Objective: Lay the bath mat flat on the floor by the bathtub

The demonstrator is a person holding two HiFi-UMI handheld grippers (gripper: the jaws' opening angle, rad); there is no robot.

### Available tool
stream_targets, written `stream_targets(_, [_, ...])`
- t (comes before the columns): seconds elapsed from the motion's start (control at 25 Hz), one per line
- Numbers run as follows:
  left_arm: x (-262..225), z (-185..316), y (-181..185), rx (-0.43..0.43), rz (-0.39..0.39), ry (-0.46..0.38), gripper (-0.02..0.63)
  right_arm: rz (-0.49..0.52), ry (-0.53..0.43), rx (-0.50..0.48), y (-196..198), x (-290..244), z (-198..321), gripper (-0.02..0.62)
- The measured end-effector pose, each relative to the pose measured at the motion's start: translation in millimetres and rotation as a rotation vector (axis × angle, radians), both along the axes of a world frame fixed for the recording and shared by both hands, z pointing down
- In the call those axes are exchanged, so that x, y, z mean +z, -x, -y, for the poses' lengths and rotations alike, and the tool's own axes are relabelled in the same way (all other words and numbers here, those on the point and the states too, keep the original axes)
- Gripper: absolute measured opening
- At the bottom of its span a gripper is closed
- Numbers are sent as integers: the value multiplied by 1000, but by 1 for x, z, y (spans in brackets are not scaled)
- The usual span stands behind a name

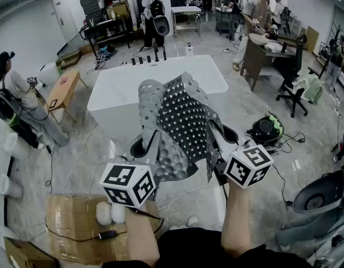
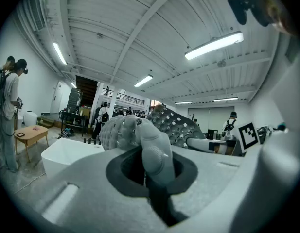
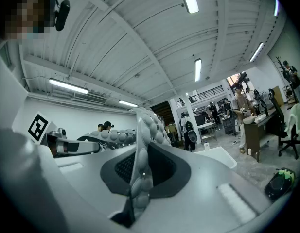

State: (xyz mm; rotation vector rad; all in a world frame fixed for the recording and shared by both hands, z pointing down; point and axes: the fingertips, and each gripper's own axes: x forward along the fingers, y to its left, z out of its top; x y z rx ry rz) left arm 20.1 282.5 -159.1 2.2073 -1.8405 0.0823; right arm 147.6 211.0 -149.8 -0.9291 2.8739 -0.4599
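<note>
At the far left of the head view, a person (image 1: pixel 15 96) with a backpack is standing on the grey floor (image 1: pixel 71 149). Lower left, a cardboard box (image 1: pixel 77 222) is lying with a black cable trailing across it.

Just right of the box, the left gripper (image 1: pixel 151 145) is reaching up from its marker cube, and its jaws are pinching the left edge of the bath mat (image 1: pixel 180 124). In the left gripper view, the left gripper (image 2: pixel 155 188) is clamping down on a thick fold of the bath mat (image 2: pixel 152 149), which is bulging out of the jaw slot.

The mat is hanging in the air between the two grippers in the middle of the frame. It is grey, knobbly on one face and dotted with holes on the other. It is crumpled and curling over on itself, not lying on the floor. Behind and below it, the white bathtub (image 1: pixel 119 96) is sitting in the upper middle of the frame, and the mat is covering its near end from this angle.

Further right, the right gripper (image 1: pixel 215 134) is gripping the mat's right edge. In the right gripper view, the right gripper (image 3: pixel 134 193) is squeezing a thin, upright strip of the bath mat (image 3: pixel 144 140).

At the right, a black office chair (image 1: pixel 294 91) is standing by a desk.
</note>
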Motion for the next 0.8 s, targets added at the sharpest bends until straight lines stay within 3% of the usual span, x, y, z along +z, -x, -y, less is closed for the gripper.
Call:
stream_targets(0.24, [-5,-8,-4,-26,25,-1,18,-14,-22,-25,1,-3,-10,17])
stream_targets(0.48, [-15,-13,-4,-54,22,-18,20,48,-5,-54,2,-9,-10,17])
stream_targets(0.8, [-20,-10,-11,-73,40,-36,20,58,-35,-67,-3,-16,-3,17])
